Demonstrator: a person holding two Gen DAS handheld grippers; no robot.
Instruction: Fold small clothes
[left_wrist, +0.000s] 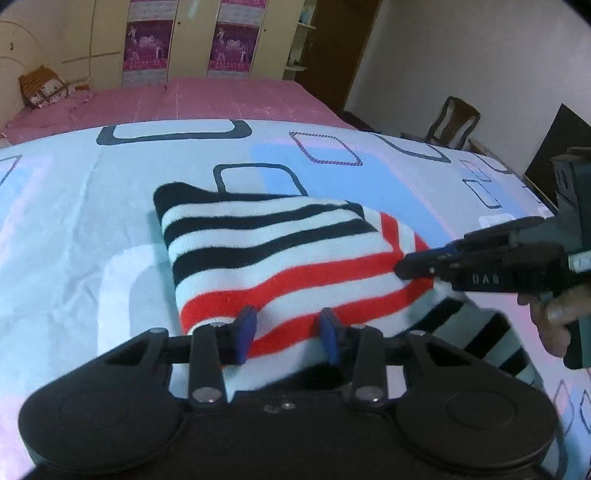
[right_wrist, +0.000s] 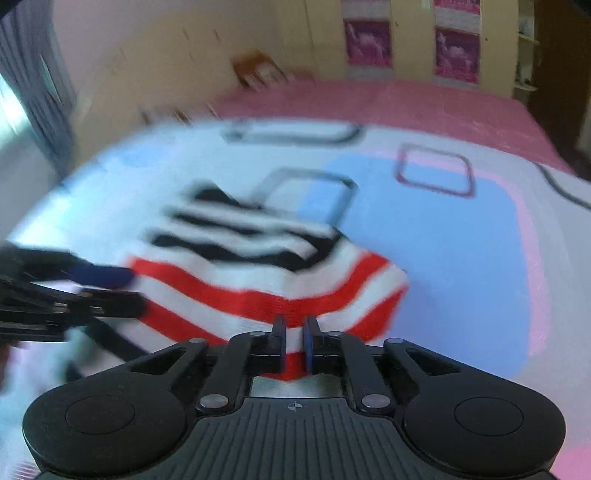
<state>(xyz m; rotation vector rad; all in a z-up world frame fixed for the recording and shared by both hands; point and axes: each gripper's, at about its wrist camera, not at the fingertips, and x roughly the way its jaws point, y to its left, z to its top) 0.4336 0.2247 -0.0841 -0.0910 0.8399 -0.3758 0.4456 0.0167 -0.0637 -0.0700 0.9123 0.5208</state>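
A small knitted garment (left_wrist: 280, 254) with black, white and red stripes lies partly folded on the patterned bed sheet (left_wrist: 74, 229). My left gripper (left_wrist: 288, 332) is open, its blue-padded fingers astride the garment's near red-striped edge. My right gripper (right_wrist: 294, 343) is shut on a red-striped fold of the garment (right_wrist: 258, 288). It also shows in the left wrist view (left_wrist: 410, 266), pinching the garment's right corner. The left gripper's fingers (right_wrist: 107, 277) show at the left of the blurred right wrist view, over the garment's left edge.
The sheet is light blue and white with drawn squares, over a pink bedspread (left_wrist: 207, 99). A cushion (left_wrist: 42, 86) lies at the far left. A wardrobe (left_wrist: 192, 40) stands behind the bed. A chair (left_wrist: 452, 123) and a dark panel (left_wrist: 557, 147) stand at the right.
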